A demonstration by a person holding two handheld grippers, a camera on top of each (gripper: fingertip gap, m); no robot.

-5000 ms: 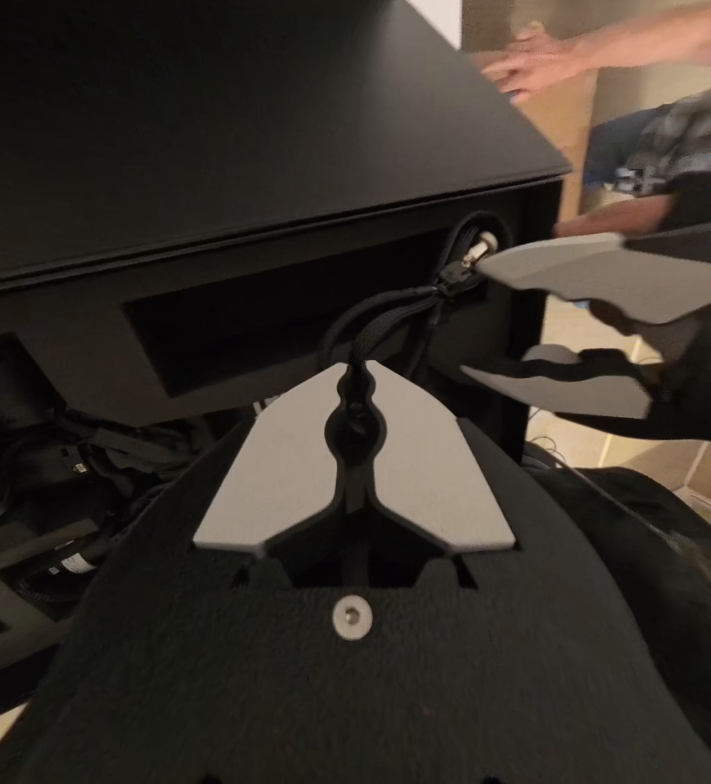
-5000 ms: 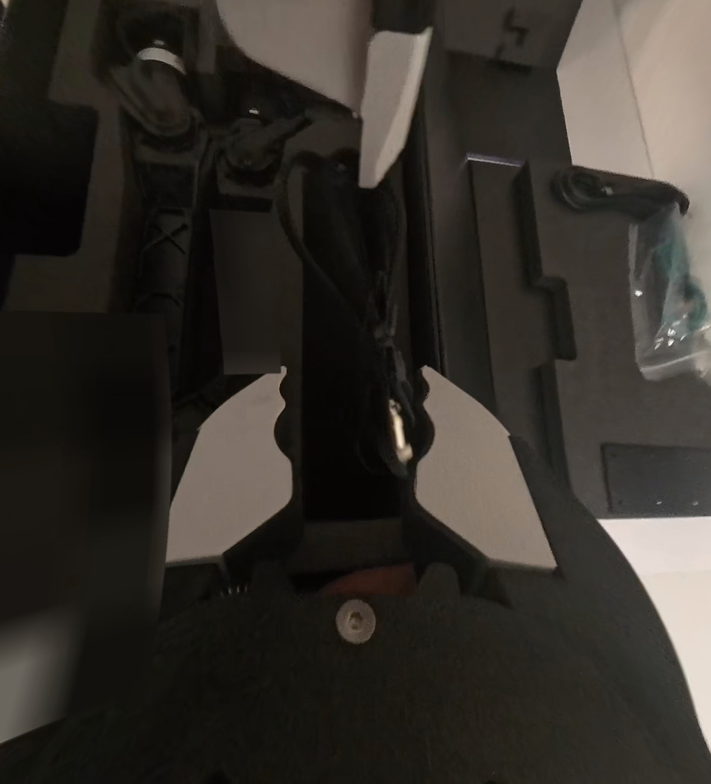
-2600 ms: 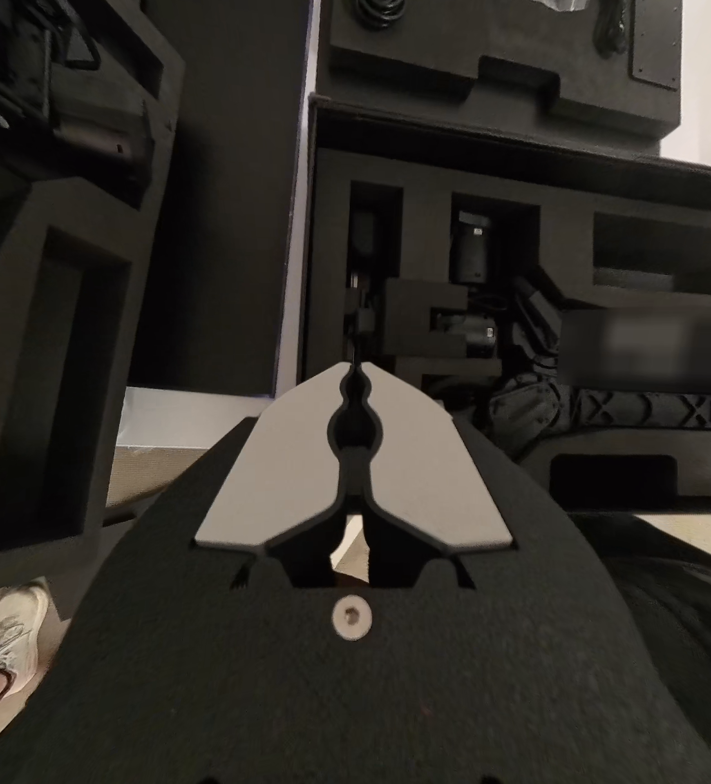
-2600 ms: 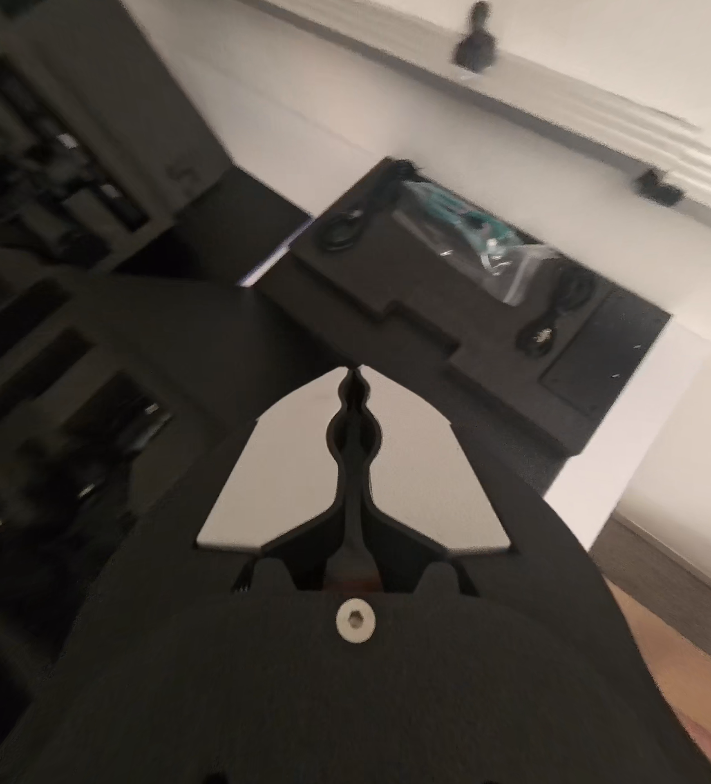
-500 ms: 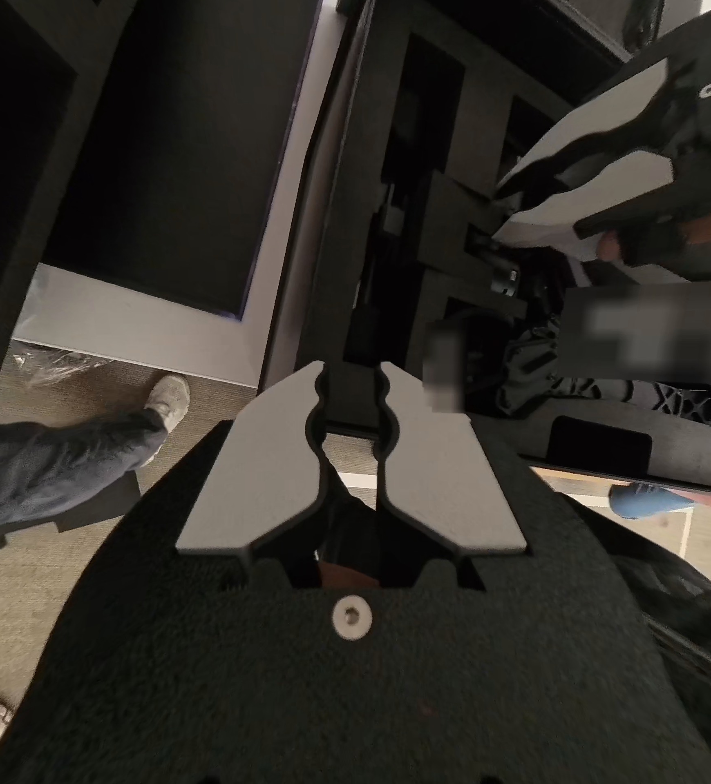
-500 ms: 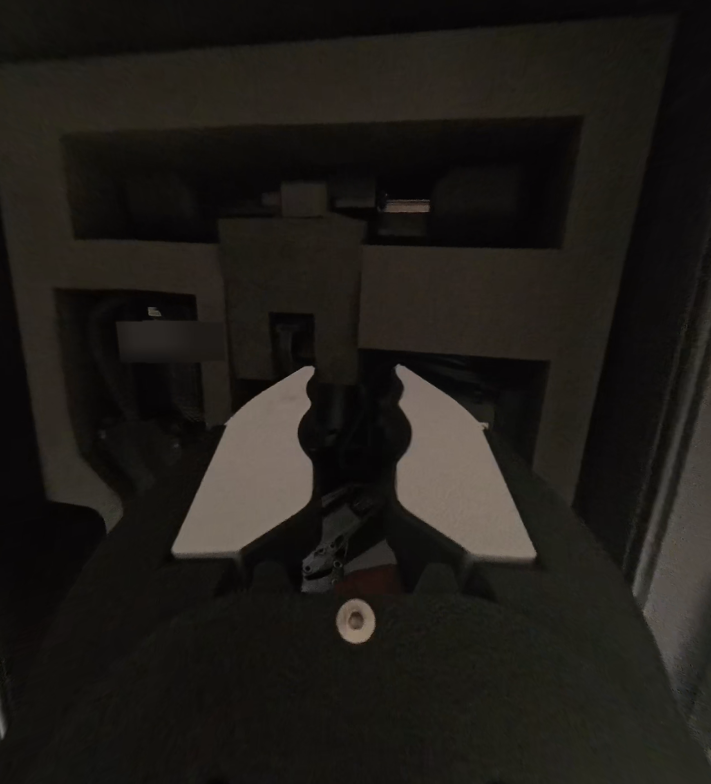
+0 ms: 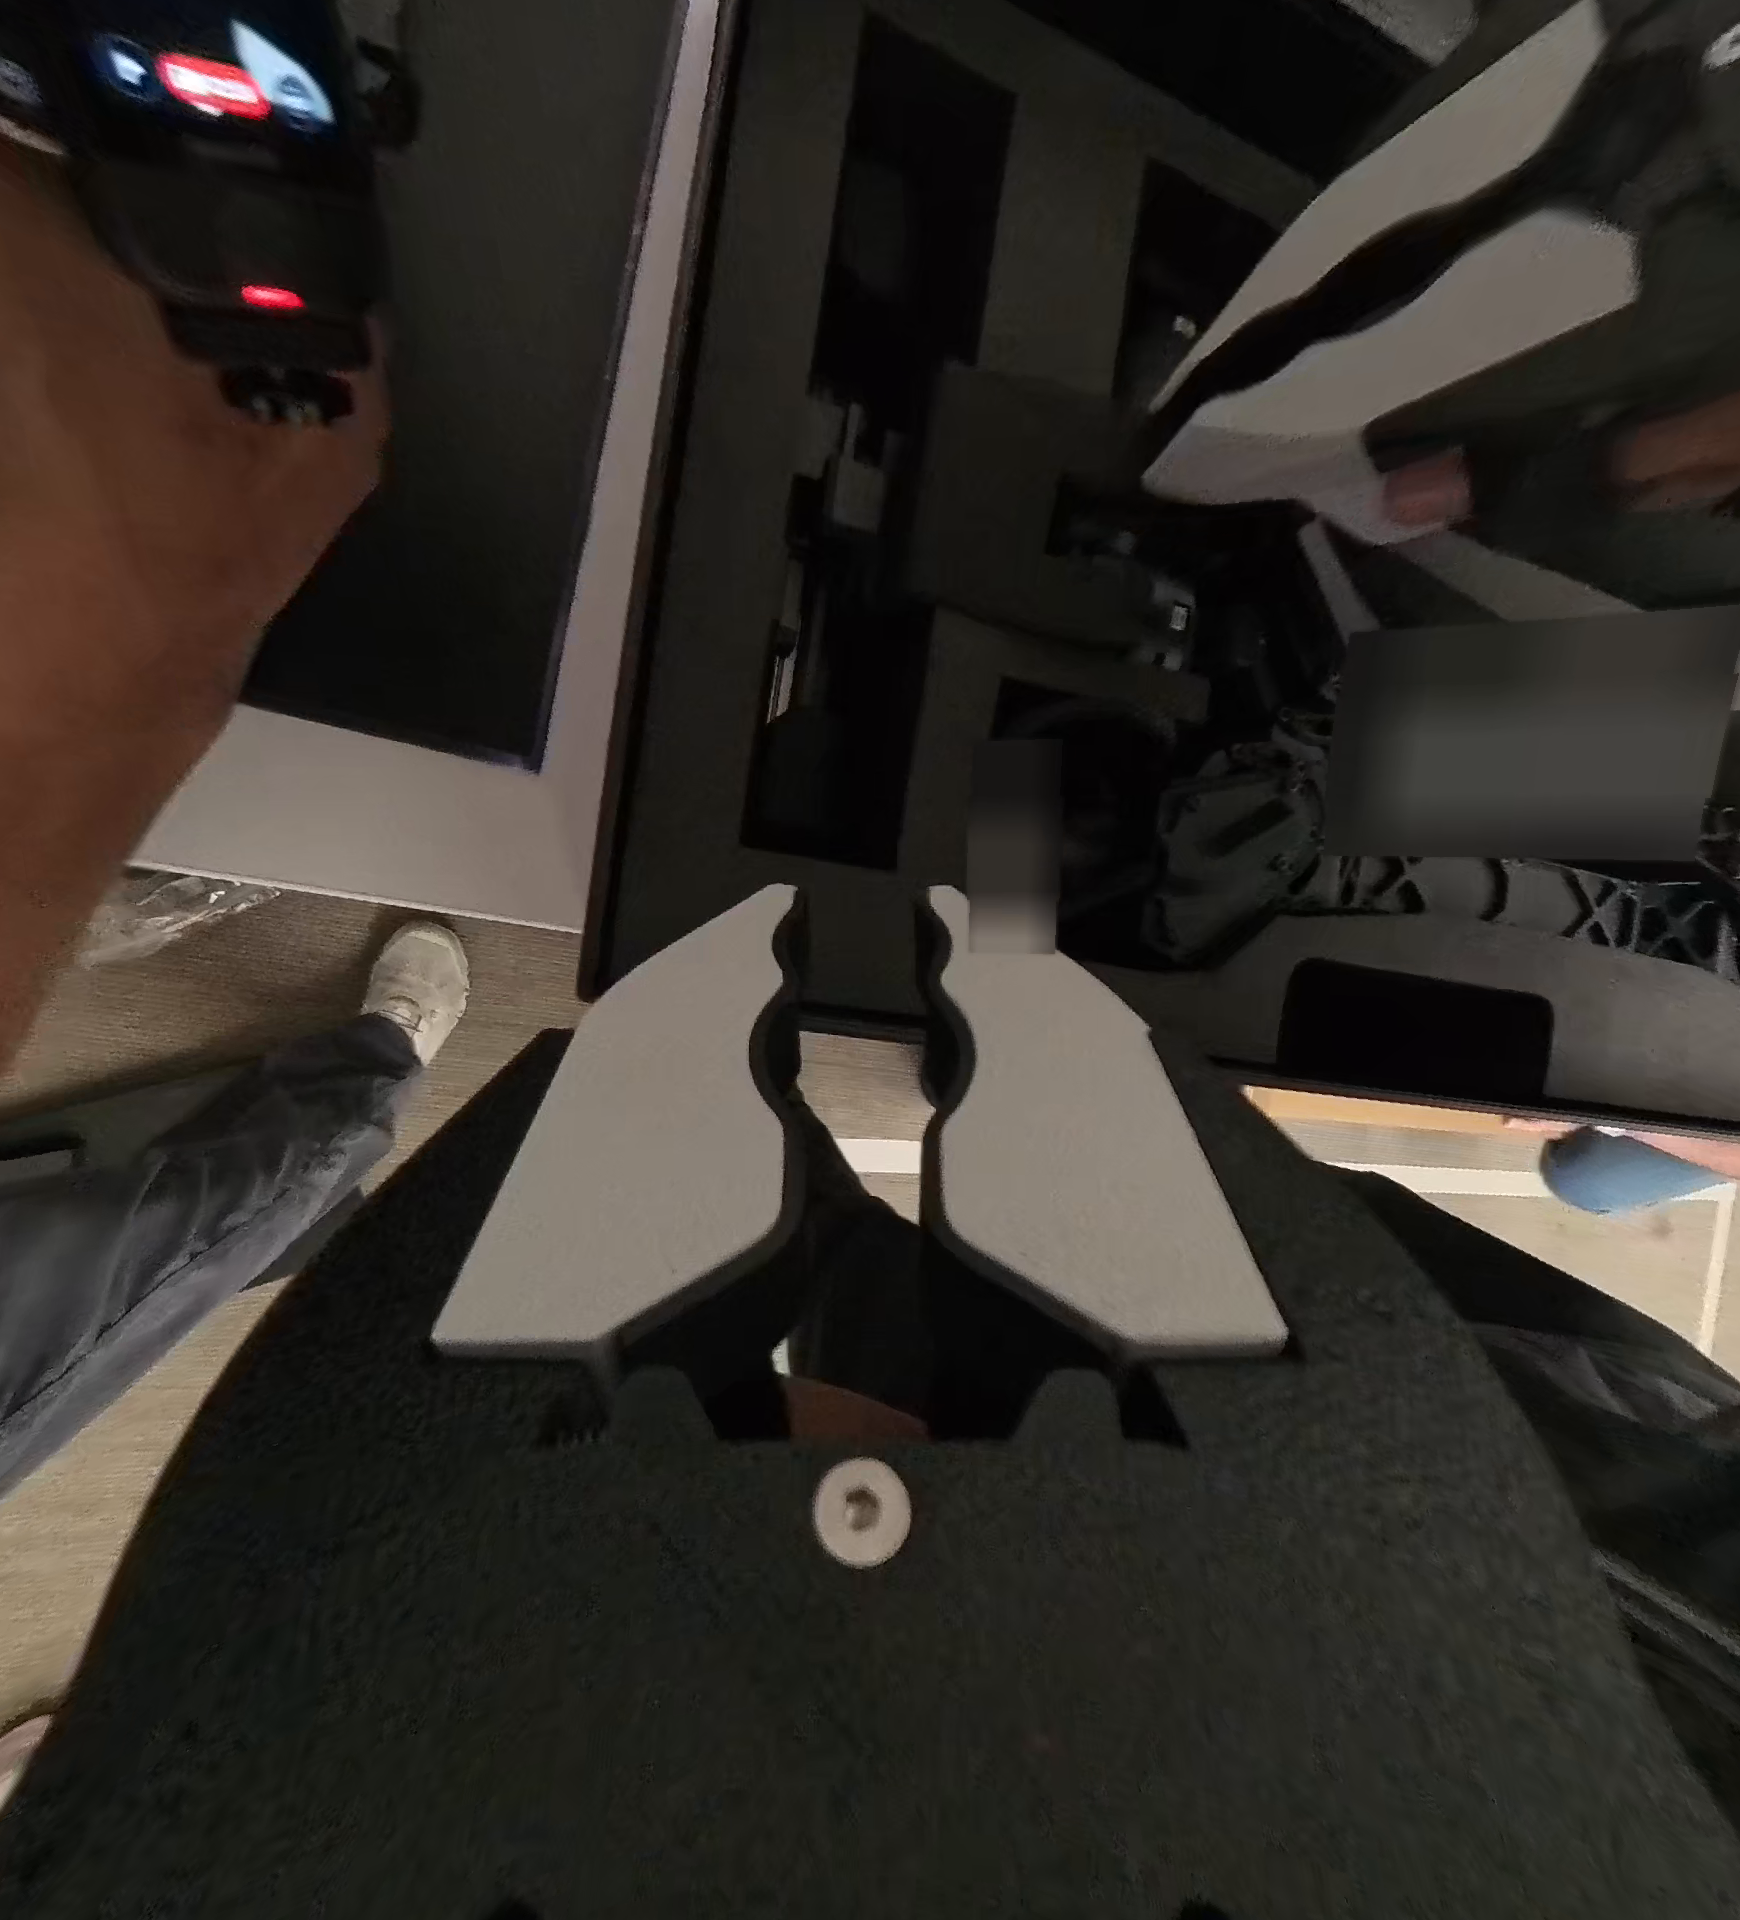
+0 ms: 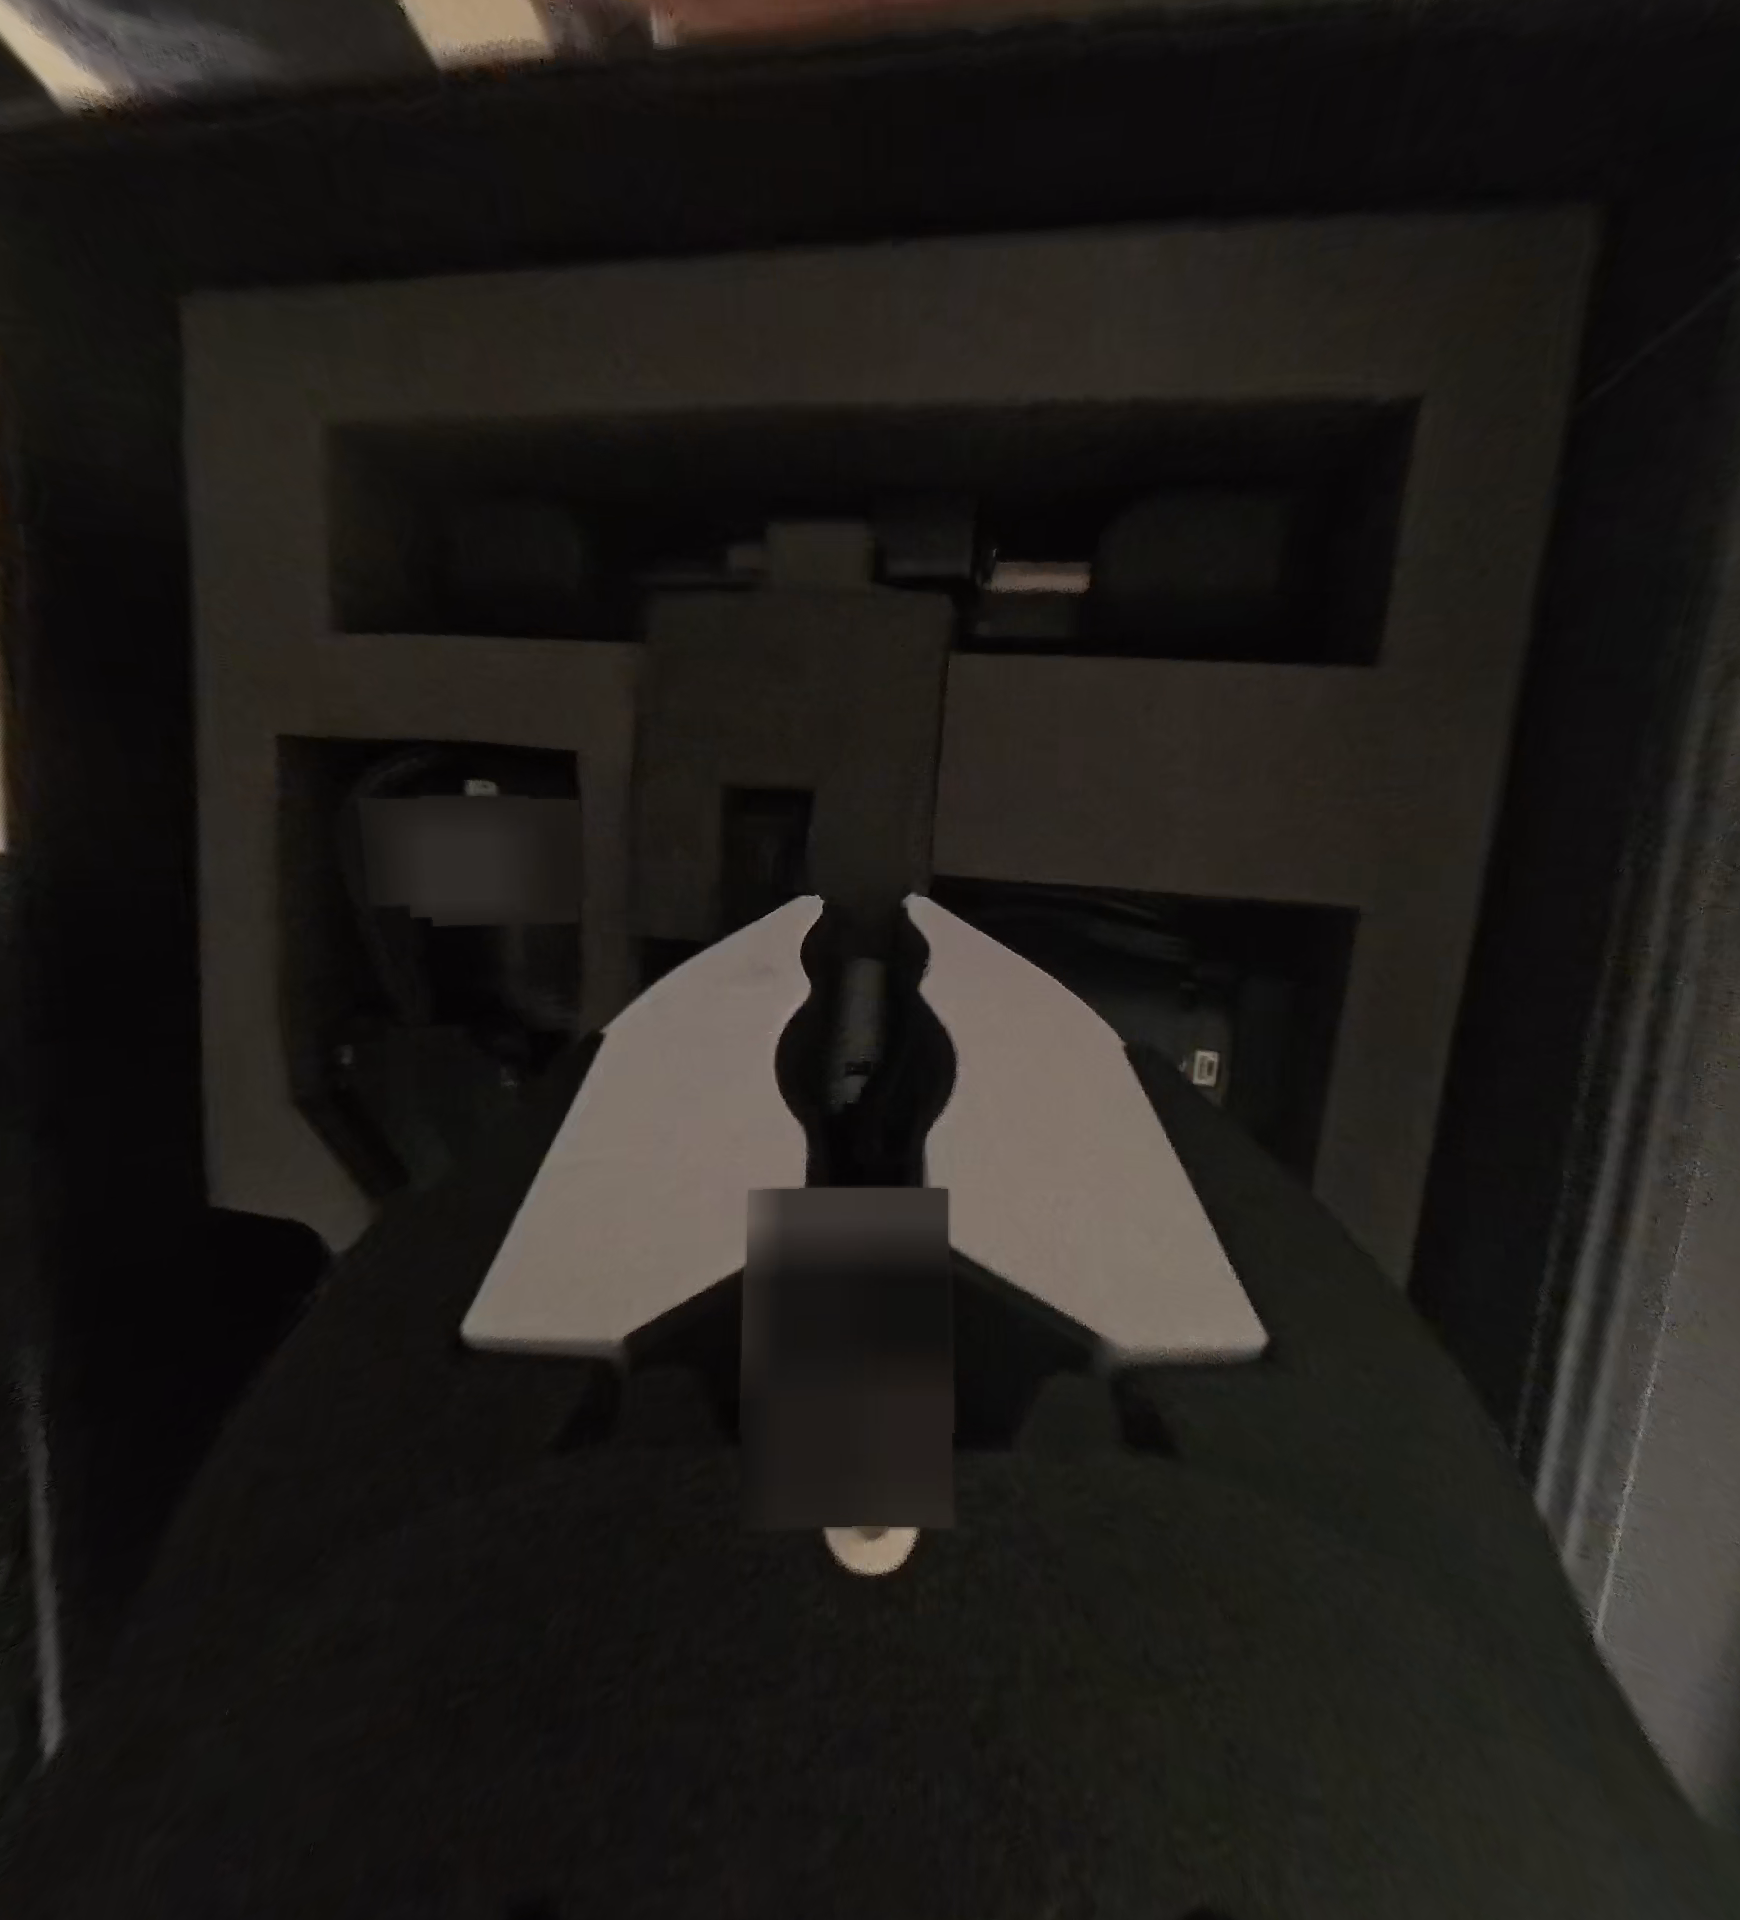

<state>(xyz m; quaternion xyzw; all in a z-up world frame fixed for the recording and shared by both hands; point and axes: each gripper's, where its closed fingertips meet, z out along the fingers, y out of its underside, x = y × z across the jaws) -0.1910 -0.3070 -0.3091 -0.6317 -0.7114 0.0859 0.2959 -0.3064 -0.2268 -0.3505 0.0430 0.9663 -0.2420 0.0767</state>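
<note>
Two tools: left hand-held gripper (image 7: 855, 904) parted, empty, over foam case (image 7: 1011, 260); right hand-held gripper (image 8: 866, 906) nearly closed, contents unclear.

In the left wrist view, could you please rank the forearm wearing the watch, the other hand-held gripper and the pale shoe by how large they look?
1. Forearm, largest, though it is nearest the camera.
2. Right hand-held gripper, top right.
3. Pale shoe on the floor, smallest and farthest.
</note>
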